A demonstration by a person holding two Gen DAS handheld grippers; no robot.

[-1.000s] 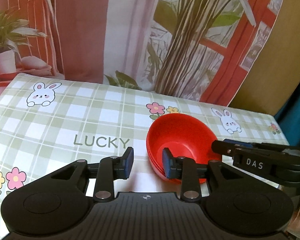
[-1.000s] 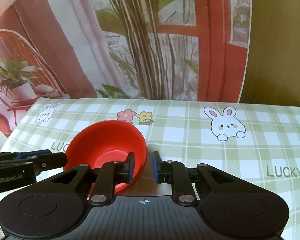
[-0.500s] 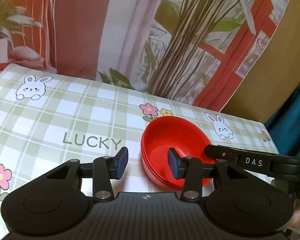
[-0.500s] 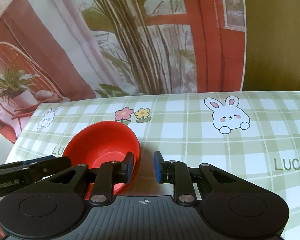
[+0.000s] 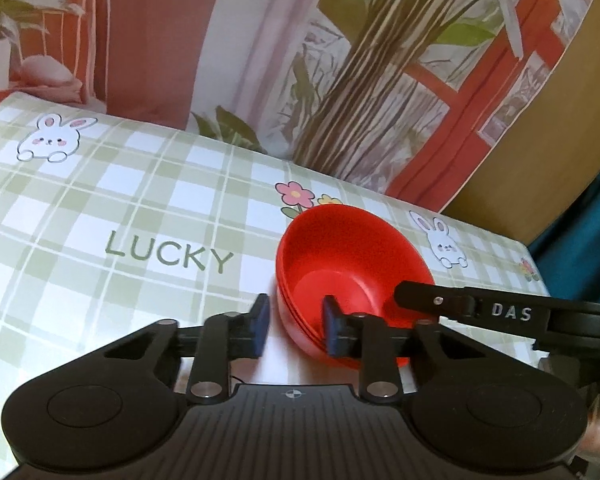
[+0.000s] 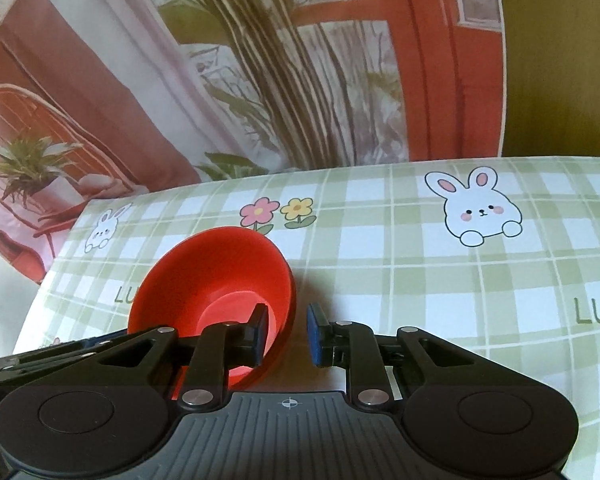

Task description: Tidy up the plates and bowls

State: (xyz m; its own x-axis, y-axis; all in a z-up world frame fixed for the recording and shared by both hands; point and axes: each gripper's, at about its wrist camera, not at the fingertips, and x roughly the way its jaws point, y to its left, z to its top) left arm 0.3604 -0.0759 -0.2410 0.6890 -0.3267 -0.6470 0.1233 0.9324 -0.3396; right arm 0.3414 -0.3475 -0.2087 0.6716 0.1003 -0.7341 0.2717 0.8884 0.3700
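**Red bowls nested, both grippers straddling the rim**

The stack of red bowls [image 5: 352, 264] is sitting in the lower centre-right of the left wrist view and in the lower left-centre of the right wrist view, resting on the checked tablecloth [image 5: 140, 208]. Layered rims are showing along its near-left edge in the left wrist view, so it is reading as several bowls nested one in another; the exact count cannot be told. That part of the task is looking done.

The left gripper [image 5: 294, 330] is standing with its blue pads apart, one pad outside the near rim and the other inside the bowl, neither clearly pressing on the wall. The right gripper [image 6: 287, 334] is doing the same from the other side: its left pad is lying inside the bowl, its right pad outside on the cloth, with a clear gap between them. Whether any pad is touching the plastic cannot be told.

No plates are showing in either view, and no other loose bowls are lying on the visible cloth, which is bearing only printed rabbits, flowers and the word LUCKY. What is left is hard to judge: perhaps a final placing of the stack, perhaps plates lying out of frame.

A printed backdrop of curtains and plants [image 6: 300, 80] is filling the upper part of both frames.
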